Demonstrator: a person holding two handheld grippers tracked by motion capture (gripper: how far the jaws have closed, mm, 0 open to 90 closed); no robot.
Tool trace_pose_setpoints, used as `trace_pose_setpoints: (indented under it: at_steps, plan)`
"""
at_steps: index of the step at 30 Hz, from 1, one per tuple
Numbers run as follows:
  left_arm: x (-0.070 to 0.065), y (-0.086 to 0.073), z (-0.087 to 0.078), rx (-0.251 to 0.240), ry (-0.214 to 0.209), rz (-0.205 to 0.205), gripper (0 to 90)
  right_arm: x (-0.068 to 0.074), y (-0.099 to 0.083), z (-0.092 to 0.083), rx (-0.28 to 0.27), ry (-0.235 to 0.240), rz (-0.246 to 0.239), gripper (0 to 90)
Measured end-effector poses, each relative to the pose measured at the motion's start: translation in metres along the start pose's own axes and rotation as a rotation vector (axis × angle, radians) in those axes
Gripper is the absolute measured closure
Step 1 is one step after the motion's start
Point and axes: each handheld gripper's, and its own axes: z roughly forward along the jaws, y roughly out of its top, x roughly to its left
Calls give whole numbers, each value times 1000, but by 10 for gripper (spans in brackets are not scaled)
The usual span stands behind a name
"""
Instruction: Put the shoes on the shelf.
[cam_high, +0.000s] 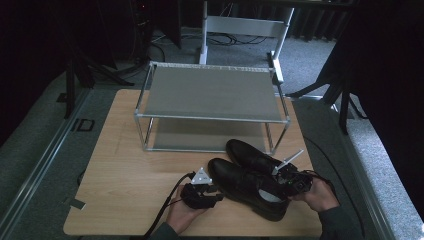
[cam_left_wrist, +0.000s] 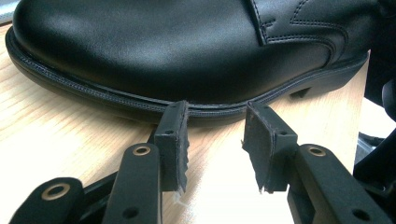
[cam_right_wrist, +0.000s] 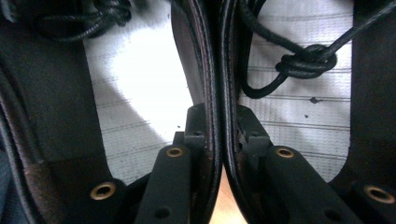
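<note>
Two black leather shoes lie side by side on the wooden table (cam_high: 130, 165): the near shoe (cam_high: 240, 182) and the far shoe (cam_high: 250, 155), toes pointing left. My right gripper (cam_high: 287, 182) sits at their heel ends. In the right gripper view its jaws (cam_right_wrist: 218, 116) are shut on the two adjoining collar walls (cam_right_wrist: 212, 56), pressed together, with pale insoles (cam_right_wrist: 135, 79) on either side and a knotted lace (cam_right_wrist: 306, 60). My left gripper (cam_high: 217, 195) rests on the table beside the near shoe. It stands open (cam_left_wrist: 215, 116), its tips just short of the shoe's sole edge (cam_left_wrist: 140, 100).
A two-tier metal shoe rack (cam_high: 210, 92) with grey shelves stands at the back of the table, just behind the shoes. Bare wood lies to the left of my left hand. Grey carpet and dark stands surround the table.
</note>
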Motion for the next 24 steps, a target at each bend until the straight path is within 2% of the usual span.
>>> trace_pose_setpoints:
  at_steps: [8,11,12,16,18,24]
  plan:
    - [0,0,-2,-5,3,2,599,4,-1,-4,-61,12,-4,805]
    - [1,0,-5,-17,12,2,599,10,0,-7,-81,-19,-25,806]
    - [2,0,-6,-20,14,0,599,12,0,-9,-100,-29,-23,806]
    - [4,0,-10,-27,20,-4,598,11,-1,-10,-139,-22,-9,807]
    - [5,0,-12,-33,28,-8,598,11,-1,-10,-140,-17,-5,807]
    - [10,1,-18,-52,45,-19,596,8,4,-13,-186,-27,25,807]
